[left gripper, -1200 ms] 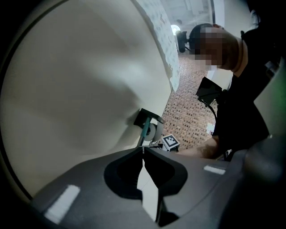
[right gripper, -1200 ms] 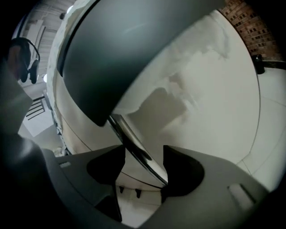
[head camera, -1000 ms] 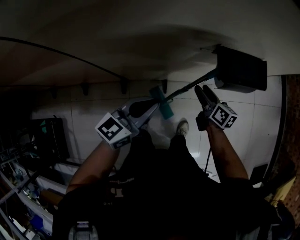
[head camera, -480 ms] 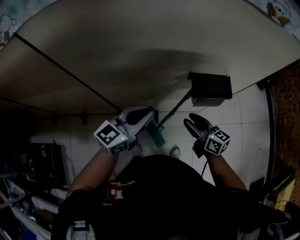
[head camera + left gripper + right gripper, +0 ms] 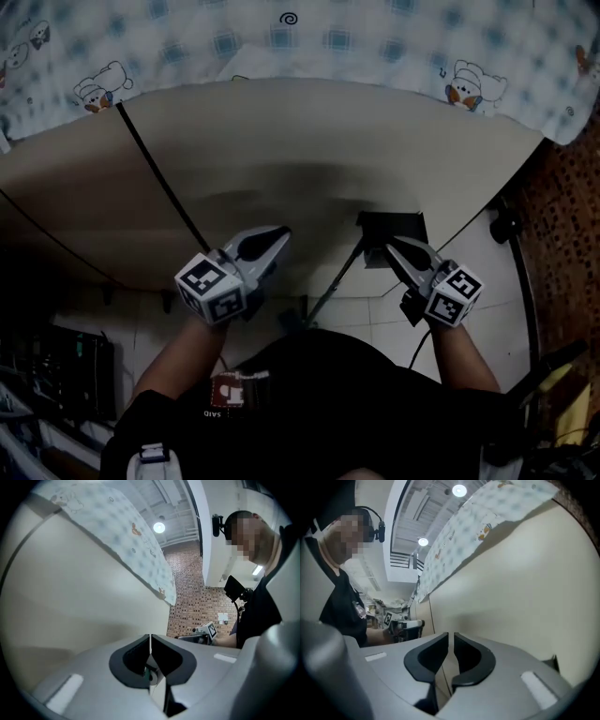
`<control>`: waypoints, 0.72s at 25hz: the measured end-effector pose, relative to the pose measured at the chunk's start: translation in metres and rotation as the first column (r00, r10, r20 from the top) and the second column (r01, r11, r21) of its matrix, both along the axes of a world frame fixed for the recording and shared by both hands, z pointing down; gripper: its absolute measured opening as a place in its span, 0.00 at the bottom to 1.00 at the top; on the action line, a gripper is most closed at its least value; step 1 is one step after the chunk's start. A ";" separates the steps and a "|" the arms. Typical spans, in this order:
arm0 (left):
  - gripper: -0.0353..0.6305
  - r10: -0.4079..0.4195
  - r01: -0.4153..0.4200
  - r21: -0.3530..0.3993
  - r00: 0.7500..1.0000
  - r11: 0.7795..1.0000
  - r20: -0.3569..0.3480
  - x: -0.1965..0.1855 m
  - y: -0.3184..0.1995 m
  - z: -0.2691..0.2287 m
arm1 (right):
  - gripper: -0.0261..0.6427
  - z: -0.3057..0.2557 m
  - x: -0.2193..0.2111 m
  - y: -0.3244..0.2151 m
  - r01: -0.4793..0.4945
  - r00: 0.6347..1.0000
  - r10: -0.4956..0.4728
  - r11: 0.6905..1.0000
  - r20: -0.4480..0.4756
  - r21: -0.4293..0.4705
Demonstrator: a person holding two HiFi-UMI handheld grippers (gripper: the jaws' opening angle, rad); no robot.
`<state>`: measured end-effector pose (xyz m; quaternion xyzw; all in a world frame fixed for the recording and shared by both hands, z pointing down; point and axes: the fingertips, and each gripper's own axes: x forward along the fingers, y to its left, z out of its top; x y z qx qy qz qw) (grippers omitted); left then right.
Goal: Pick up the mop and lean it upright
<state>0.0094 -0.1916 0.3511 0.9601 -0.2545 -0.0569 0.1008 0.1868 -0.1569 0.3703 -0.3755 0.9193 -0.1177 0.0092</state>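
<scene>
**Mop at the wall foot, neither claw on it**

The mop [image 5: 349, 264] is seen with its dark flat head [image 5: 392, 228] at the foot of the wall [image 5: 309, 141]. Its thin handle [image 5: 323, 298] slants back towards the person, and the upper end is lost in shadow. The left gripper [image 5: 150, 641] is clenched with nothing pinched at its tips; a small green-and-white bit behind them cannot be identified. The jaws of the right gripper [image 5: 451, 639] are closing, almost together, with nothing between them. The mop is judged light and stiff, with its weight low in the head, which probably swivels on its joint. The smooth, narrow handle may well twist or slide in a grip. It is best taken squarely at the middle or above, with the head planted on the floor [image 5: 487, 281].
</scene>
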 end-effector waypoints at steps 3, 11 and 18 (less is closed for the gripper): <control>0.07 -0.021 0.021 0.042 1.000 0.999 -0.010 -0.011 0.005 -0.029 | 0.07 -0.037 0.008 -0.002 -0.065 0.998 0.065 0.997 0.008 0.043; 0.07 -0.048 0.049 0.094 0.999 0.994 -0.007 -0.026 0.012 -0.072 | 0.06 -0.106 0.002 -0.002 -0.029 0.994 0.018 0.995 0.105 0.097; 0.07 -0.052 0.052 0.088 0.999 0.995 -0.006 -0.032 0.021 -0.070 | 0.06 -0.097 -0.003 -0.004 -0.056 0.998 0.054 0.995 0.019 0.082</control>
